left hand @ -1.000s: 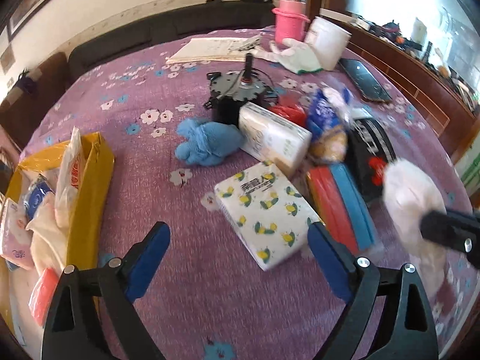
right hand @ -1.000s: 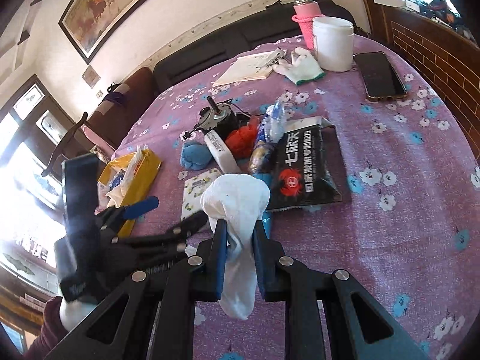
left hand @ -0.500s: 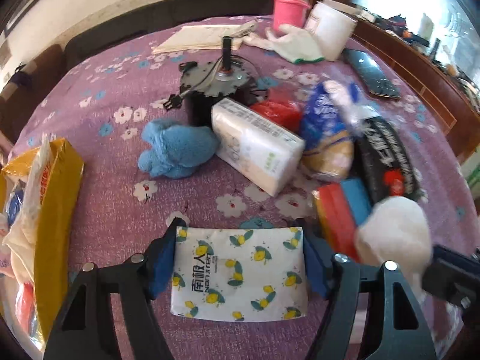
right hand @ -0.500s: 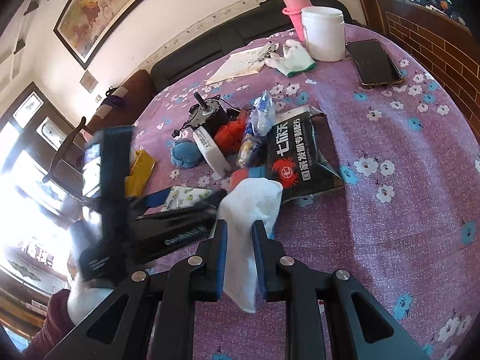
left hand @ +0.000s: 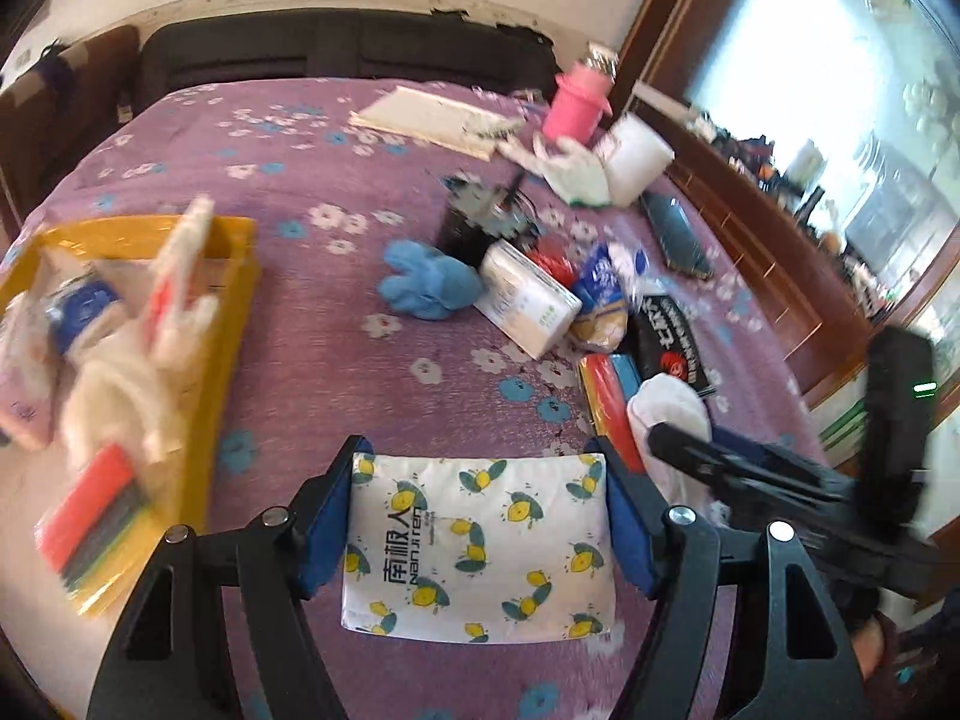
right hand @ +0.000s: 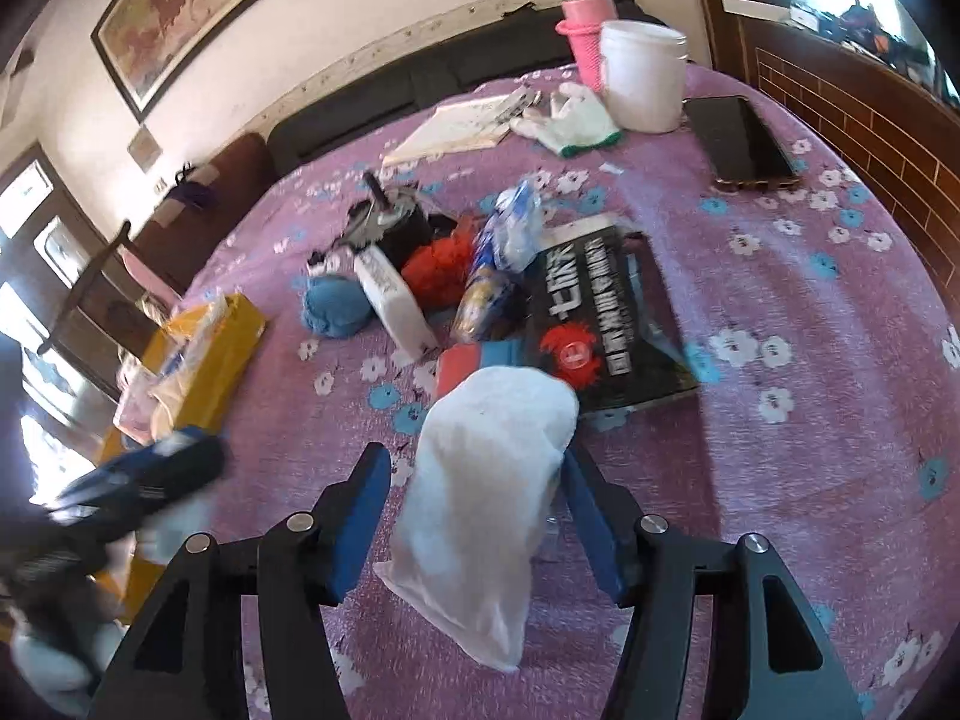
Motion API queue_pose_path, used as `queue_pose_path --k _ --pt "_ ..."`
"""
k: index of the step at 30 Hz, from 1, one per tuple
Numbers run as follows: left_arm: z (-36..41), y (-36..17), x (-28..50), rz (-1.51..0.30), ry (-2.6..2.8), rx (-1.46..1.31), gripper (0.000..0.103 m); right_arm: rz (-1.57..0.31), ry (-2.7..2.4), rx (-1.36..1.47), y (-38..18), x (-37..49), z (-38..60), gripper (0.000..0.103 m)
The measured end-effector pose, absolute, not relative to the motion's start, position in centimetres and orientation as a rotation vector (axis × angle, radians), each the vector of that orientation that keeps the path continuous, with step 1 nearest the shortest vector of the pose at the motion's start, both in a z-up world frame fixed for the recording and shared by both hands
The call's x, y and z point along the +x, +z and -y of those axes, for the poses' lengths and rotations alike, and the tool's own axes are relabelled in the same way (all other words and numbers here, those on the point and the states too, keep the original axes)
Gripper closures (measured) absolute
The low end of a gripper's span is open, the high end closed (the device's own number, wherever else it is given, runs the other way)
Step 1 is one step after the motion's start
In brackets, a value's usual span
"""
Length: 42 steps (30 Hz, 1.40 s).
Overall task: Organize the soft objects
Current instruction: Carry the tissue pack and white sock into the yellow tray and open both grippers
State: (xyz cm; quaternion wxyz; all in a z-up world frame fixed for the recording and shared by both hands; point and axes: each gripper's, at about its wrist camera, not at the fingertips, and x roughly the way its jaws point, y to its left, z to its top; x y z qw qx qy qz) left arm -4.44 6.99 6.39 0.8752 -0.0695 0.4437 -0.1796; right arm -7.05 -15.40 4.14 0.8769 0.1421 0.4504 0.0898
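My left gripper (left hand: 480,516) is shut on a white tissue pack with a lemon print (left hand: 480,546), held above the purple flowered tablecloth (left hand: 336,372). A yellow box (left hand: 222,324) with soft items stands to its left. My right gripper (right hand: 474,516) has its jaws spread wide; a white sock (right hand: 486,480) lies between them, loose on the cloth. The sock (left hand: 666,414) and the right gripper (left hand: 744,468) also show in the left wrist view. A blue cloth (left hand: 426,288), a white tissue pack (left hand: 528,300) and red and blue sponges (left hand: 606,390) lie mid-table.
A black motor part (right hand: 390,222), red mesh (right hand: 438,270), a snack bag (right hand: 498,264) and a black packet (right hand: 606,318) crowd the middle. A phone (right hand: 744,144), white tub (right hand: 642,78), pink bottle (right hand: 585,30), glove (right hand: 570,120) and booklet (right hand: 462,126) lie at the back.
My left gripper closed on the lemon-print pack, lifted it and swung toward the yellow box. My right gripper opened and let go of the white sock.
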Motion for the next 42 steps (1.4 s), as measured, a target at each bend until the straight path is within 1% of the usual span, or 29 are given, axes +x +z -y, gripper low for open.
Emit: queue_pose_path --k 1,2,3,4,5,11,17,25,29,31,37,39,42 --pt "-8.2 6.8 -4.9 -0.92 -0.372 -0.163 0.031 -0.958 0.185 0.293 3.8 -6.9 15.3 0.078" --pt "-9.2 7.1 -5.0 -0.916 -0.366 -0.179 0.031 -0.951 0.18 0.305 3.8 -7.0 15.5 0.079" --pt "-10.9 7.6 -5.4 -0.909 -0.354 -0.202 0.031 -0.942 0.176 0.31 4.1 -7.4 15.8 0.081" --pt "-12.5 8.1 -5.8 -0.902 -0.34 -0.216 0.031 -0.932 0.176 0.31 4.5 -7.7 15.9 0.086" --pt "-13.7 8.3 -5.9 -0.897 -0.325 -0.225 0.031 -0.916 0.177 0.304 5.2 -8.1 16.0 0.086" --pt "-24.4 9.3 -6.4 -0.879 -0.09 -0.26 0.031 -0.855 0.257 0.29 8.7 -9.0 14.0 0.087" --pt "-31.5 6.9 -4.6 -0.955 0.07 -0.296 0.031 -0.857 0.402 0.227 10.8 -8.4 7.7 0.087" --pt "-33.4 3.5 -0.1 -1.052 0.118 -0.342 0.031 -0.911 0.609 0.166 11.8 -7.2 -2.5 0.086" --pt "-33.4 3.8 0.6 -1.023 0.109 -0.356 0.03 -0.958 0.702 0.137 11.2 -6.9 -7.8 0.086" --pt "-33.8 4.5 -0.1 -0.993 0.066 -0.412 0.03 -0.984 0.737 0.12 10.4 -6.6 -10.3 0.086" --pt "-35.6 7.6 -4.3 -0.879 0.071 -0.43 0.028 -1.051 0.789 0.103 8.3 -5.2 -16.0 0.086" --pt "-36.4 8.5 -6.0 -0.835 0.086 -0.426 0.023 -1.076 0.808 0.114 7.6 -4.7 -17.3 0.086" --pt "-37.2 9.5 -8.1 -0.781 0.119 -0.412 0.021 -1.102 0.826 0.103 6.7 -4.5 -19.2 0.084"
